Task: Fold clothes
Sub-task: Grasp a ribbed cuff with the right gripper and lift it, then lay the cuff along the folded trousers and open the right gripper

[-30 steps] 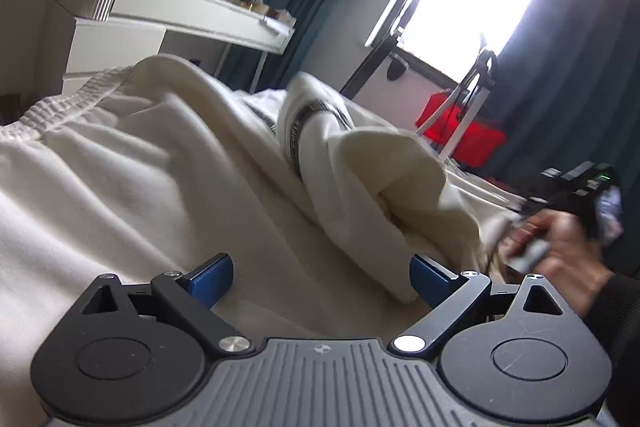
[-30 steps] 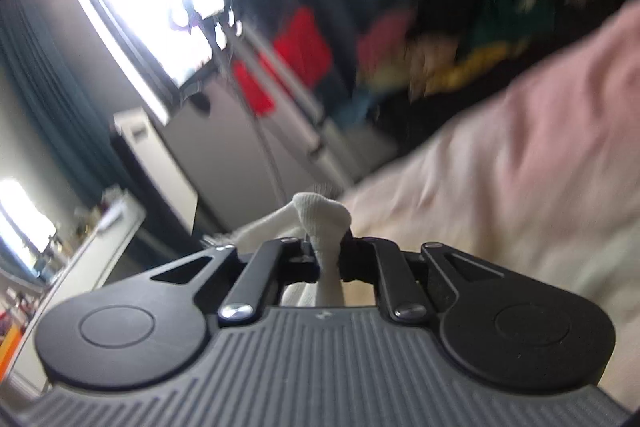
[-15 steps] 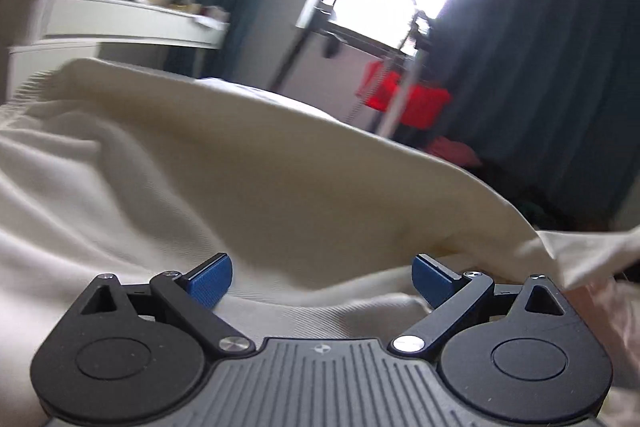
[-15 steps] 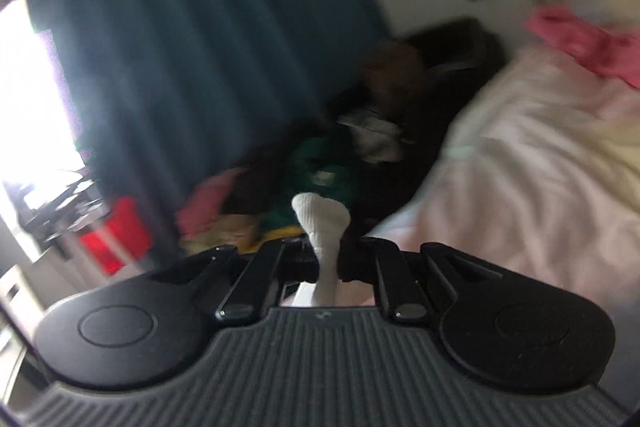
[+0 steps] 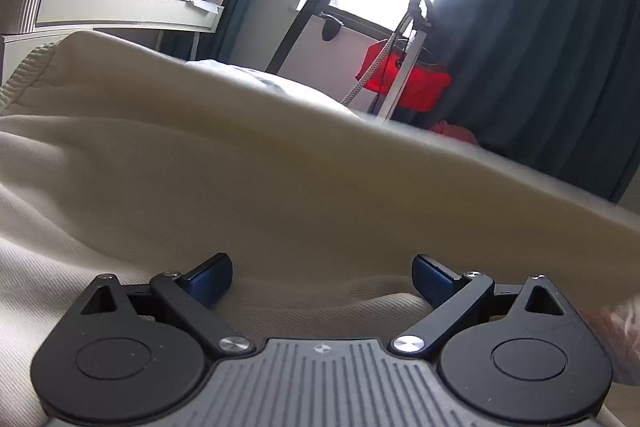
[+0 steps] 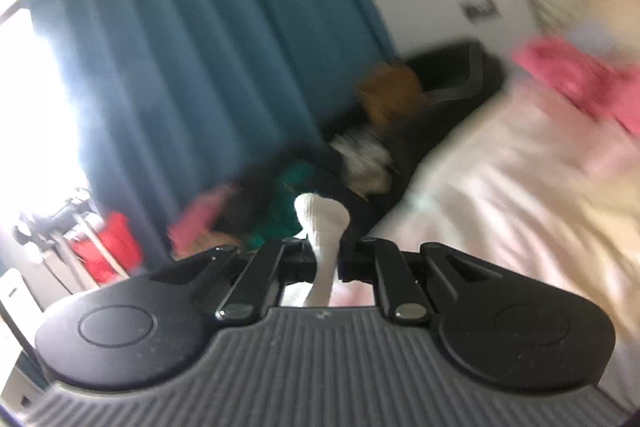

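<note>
The right claw (image 6: 322, 259) was clamped tight on a pinch of the cream garment (image 5: 248, 179), a knob of cloth standing up between its closed jaws, while the view behind it was smeared by motion across the pale bed (image 6: 520, 187) and the blue curtain (image 6: 200, 47). The left claw (image 5: 322, 277) rested on the garment with its blue pads (image 5: 210, 277) spread wide and nothing between them; the cloth lay over the bed directly beneath and ahead of it, a long taut fold rising across the left wrist view. A ribbed hem (image 5: 24, 75) showed at far left, a white desk (image 5: 112, 11) behind it. The step appeared to be drawing one edge across to make a fold. Done well, it would call for the right claw to carry its pinch level and unhurried, and for the left to press or grip the near cloth so the body did not drag along.
</note>
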{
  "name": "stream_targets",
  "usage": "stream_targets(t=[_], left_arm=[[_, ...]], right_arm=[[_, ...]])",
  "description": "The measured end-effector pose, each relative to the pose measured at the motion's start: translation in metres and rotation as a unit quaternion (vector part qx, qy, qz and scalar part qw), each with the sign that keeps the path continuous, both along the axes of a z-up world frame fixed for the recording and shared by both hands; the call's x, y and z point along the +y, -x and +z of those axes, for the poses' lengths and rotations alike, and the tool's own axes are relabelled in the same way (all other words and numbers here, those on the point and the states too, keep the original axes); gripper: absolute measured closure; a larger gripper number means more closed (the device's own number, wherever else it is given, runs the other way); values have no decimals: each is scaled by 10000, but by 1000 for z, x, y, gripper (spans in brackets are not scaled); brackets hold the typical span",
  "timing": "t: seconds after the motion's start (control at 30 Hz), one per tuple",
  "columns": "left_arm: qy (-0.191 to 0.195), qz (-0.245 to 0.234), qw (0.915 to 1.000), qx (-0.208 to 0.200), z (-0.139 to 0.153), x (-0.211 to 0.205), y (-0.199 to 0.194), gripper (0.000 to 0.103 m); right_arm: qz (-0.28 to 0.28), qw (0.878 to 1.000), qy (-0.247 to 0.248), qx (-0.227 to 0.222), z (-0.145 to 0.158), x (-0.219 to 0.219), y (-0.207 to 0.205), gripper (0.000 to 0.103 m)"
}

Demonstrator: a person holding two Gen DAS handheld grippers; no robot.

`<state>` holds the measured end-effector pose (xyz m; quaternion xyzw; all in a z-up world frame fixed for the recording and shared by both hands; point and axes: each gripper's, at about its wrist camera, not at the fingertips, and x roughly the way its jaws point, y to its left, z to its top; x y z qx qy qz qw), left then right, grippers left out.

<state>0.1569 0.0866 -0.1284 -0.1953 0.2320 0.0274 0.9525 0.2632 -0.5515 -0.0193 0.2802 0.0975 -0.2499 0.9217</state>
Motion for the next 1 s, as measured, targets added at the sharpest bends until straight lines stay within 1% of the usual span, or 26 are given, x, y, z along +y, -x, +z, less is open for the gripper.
stream_targets(t=[0.07,0.13,0.2,0.23,0.33,0.43,0.5,0.53,0.57,0.6,0.67,0.7,0.73,0.77,0.8,0.83,0.93,1.0], left_arm=[[55,4,10000,15,1,1,0,5],[25,31,10000,19,3,2,1,5],[-36,51,10000,57,7,1,5,5],[-63,57,9999,80,9,1,8,5],[-154,46,9998,68,20,-1,17,5],[-330,-52,9994,-12,36,-9,32,5],[-448,-117,9989,-65,47,-15,42,5],[-507,-149,9986,-91,52,-18,48,5],[-565,-182,9982,-118,58,-21,53,5],[-624,-214,9977,-144,63,-24,58,5],[-741,-279,9967,-197,74,-30,68,5],[-800,-312,9961,-224,80,-32,73,5],[-865,-349,9952,-279,85,-36,79,5],[-924,-391,9943,-352,89,-40,85,5],[-950,-440,9937,-392,93,-44,91,5],[-932,-503,9935,-407,96,-47,96,5],[-858,-713,9929,-405,103,-57,110,5],[-928,-770,9917,-443,107,-63,121,5]], right_arm=[[-165,9992,-234,264,-33,-17,28,93],[-405,9964,-594,458,-64,-33,55,93],[-561,9931,-886,519,-85,-41,75,93],[-591,9922,-941,559,-92,-41,83,93],[-487,9930,-689,822,-106,-32,94,93],[-381,9920,-446,1114,-119,-27,104,93],[-258,9874,-558,1459,-125,-25,103,92],[-159,9849,-532,1639,-125,-22,102,91],[-37,9830,-374,1798,-123,-19,101,90],[85,9804,-216,1956,-120,-15,100,87],[352,9748,-81,2201,-113,-10,101,76],[486,9721,-128,2292,-110,-8,103,63],[612,9707,-187,2316,-105,-4,106,45],[709,9709,-198,2278,-100,1,111,38],[761,9724,-130,2200,-92,9,118,29],[814,9737,7,2129,-84,20,124,22],[1215,9731,402,1915,-61,62,143,24],[1557,9712,607,1697,-48,95,158,24]])
